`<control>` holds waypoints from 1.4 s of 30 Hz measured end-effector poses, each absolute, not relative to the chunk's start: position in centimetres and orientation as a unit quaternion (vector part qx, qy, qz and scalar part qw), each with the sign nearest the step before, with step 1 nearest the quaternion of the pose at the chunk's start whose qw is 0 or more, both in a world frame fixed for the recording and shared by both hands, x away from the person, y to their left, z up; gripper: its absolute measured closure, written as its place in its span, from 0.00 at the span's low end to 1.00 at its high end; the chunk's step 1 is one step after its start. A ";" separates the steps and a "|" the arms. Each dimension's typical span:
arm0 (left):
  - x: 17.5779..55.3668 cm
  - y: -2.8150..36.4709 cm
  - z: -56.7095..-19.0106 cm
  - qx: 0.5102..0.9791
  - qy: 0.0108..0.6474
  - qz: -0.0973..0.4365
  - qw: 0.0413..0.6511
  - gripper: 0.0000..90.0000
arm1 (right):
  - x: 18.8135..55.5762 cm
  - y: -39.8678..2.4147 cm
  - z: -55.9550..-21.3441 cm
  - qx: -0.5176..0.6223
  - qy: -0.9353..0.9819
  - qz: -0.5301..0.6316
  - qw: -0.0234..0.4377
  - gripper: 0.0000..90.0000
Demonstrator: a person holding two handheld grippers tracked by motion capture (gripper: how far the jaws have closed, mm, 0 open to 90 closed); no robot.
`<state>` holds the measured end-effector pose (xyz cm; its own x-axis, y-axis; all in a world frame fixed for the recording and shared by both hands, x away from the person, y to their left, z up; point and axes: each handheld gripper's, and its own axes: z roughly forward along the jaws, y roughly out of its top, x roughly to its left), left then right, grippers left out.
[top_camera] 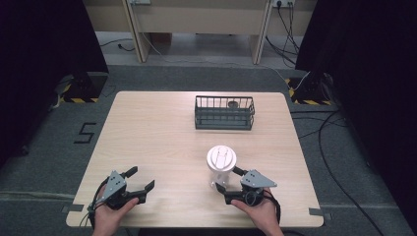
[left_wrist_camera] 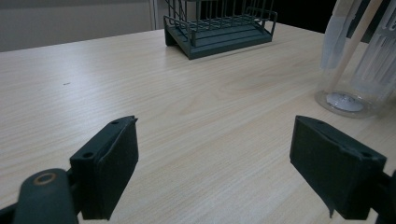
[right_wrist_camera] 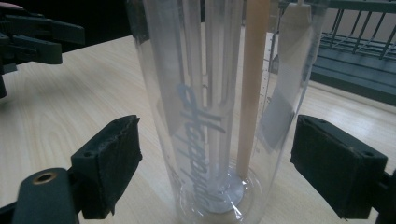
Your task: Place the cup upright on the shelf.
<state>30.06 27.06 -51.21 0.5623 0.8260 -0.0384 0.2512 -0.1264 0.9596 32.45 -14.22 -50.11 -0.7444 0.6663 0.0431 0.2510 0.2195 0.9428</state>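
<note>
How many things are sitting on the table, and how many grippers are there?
Clear plastic bottle with a white lid: 1
Dark green wire basket: 1
Small dark round thing inside the basket: 1
Black two-jaw grippers, left gripper and right gripper: 2
Total: 5

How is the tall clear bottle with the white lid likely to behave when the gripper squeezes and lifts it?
The clear bottle looks tall and narrow, so a push near its white lid would probably tip it. Its smooth, glossy wall may slip between the right gripper pads. It appears to hold no liquid, so it is likely light.
</note>
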 end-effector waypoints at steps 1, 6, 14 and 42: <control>30.1 27.1 -51.2 0.701 0.384 0.267 0.538 0.17 | 32.6 -14.0 -50.1 0.304 0.758 0.545 0.190 0.18; 30.1 27.1 -51.2 0.701 0.383 0.267 0.539 0.17 | 33.1 -13.5 -50.1 0.300 0.761 0.541 0.196 0.17; 30.1 27.1 -51.2 0.701 0.383 0.267 0.539 0.17 | 34.0 -12.7 -50.5 0.305 0.759 0.541 0.196 0.17; 30.0 27.1 -51.1 0.699 0.383 0.266 0.542 0.17 | 34.5 -12.2 -49.9 0.294 0.762 0.541 0.201 0.20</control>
